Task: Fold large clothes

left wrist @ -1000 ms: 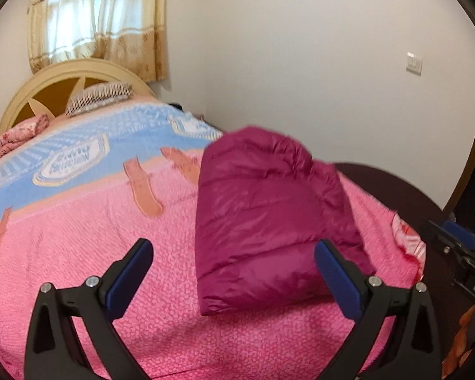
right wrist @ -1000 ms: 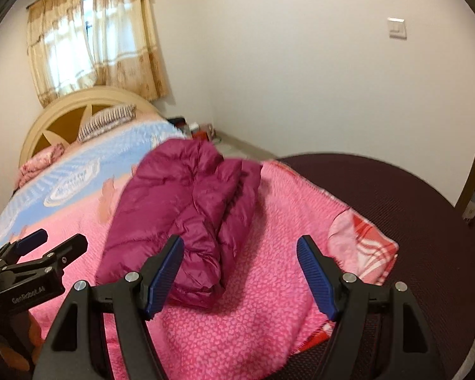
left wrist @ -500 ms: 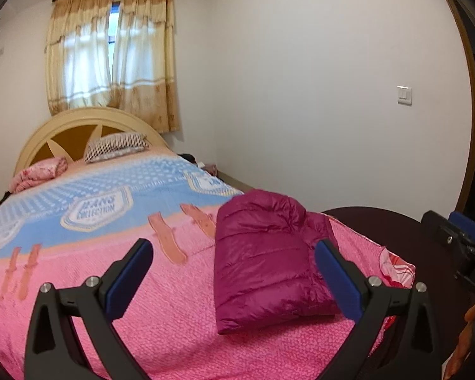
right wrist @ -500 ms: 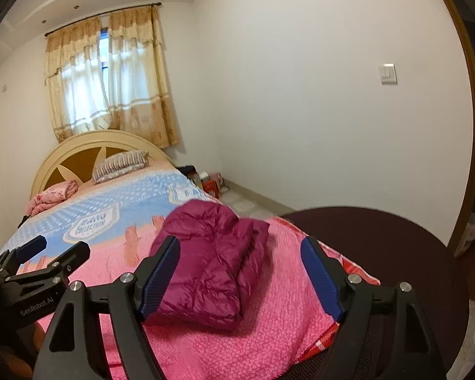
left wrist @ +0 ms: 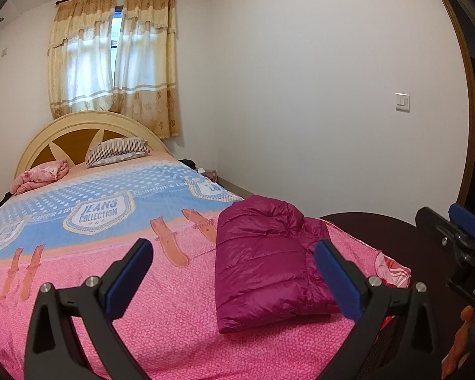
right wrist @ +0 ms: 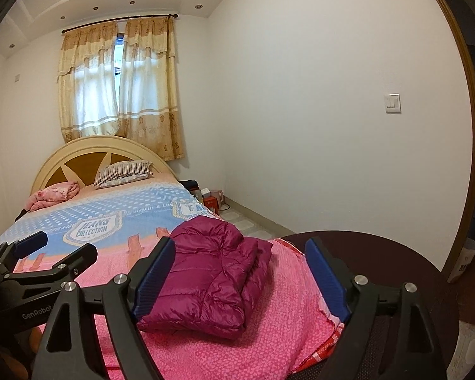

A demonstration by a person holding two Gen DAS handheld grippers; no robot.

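Both pairs of blue-padded fingers stand wide apart and hold nothing: your left gripper (left wrist: 232, 274) and your right gripper (right wrist: 240, 277) hang above the foot of the bed (left wrist: 161, 326), clear of the cloth. Beyond them the magenta puffer jacket (right wrist: 212, 280) lies folded into a compact bundle on the pink end of the bedspread (right wrist: 278, 332), near the bed's right edge. Farther off, a striped pillow (left wrist: 117, 151) leans at the cream headboard (left wrist: 79, 123), under the curtained window.

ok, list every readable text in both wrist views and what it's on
"JEANS COLLECTION": badge print on the bedspread.
"GenRobot": left gripper body, in the right wrist view.
"DAS", cut off by the frame edge: right gripper body, in the left wrist view.
Smaller bedspread lettering: too blurred to read.
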